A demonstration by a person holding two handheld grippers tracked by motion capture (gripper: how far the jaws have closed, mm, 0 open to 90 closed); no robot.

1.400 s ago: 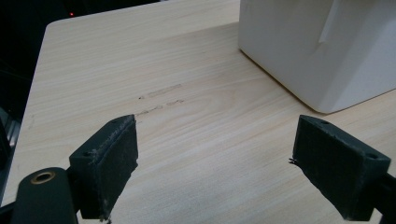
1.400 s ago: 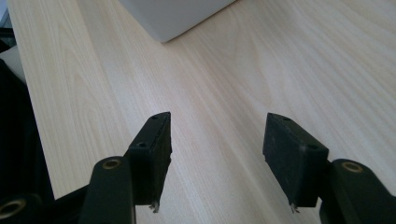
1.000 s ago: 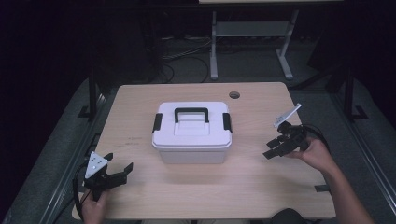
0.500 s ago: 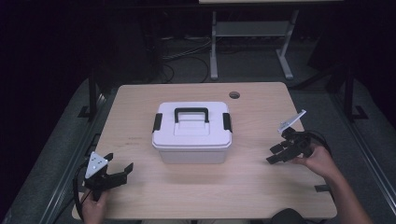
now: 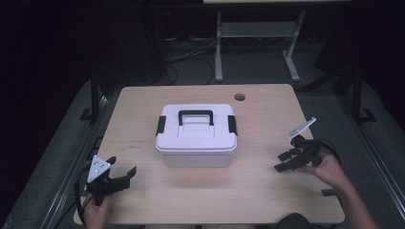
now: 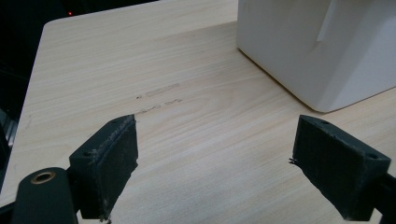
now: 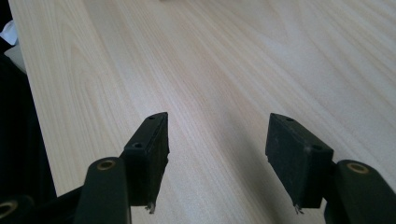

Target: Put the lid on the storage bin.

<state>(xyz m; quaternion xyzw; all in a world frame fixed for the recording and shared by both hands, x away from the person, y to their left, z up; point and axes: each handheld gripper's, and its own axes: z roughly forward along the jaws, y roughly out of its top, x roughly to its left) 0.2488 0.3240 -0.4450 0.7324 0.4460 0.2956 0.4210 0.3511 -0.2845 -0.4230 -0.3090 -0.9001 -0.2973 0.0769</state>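
Note:
A white lidded box (image 5: 197, 136) with a black handle and black side latches stands shut at the middle of the wooden table (image 5: 143, 105). My left gripper (image 5: 122, 166) rests near the front left corner, open and holding nothing, pointing toward the box. In the left gripper view its jaws (image 6: 215, 140) stand wide apart over bare wood, with the box's corner (image 6: 317, 46) ahead at the right. My right gripper (image 5: 282, 161) hovers low at the right side of the table, aimed left, open. The right gripper view shows its jaws (image 7: 217, 135) apart over bare tabletop.
A round cable hole (image 5: 239, 97) sits near the table's far edge. Behind the table stand a metal frame (image 5: 218, 52) and loose cables (image 5: 191, 57) on the dark floor. Faint marks (image 6: 159, 91) show on the wood left of the box.
My right gripper has come down and drifted toward the table's front right. The left gripper and the box have stayed put.

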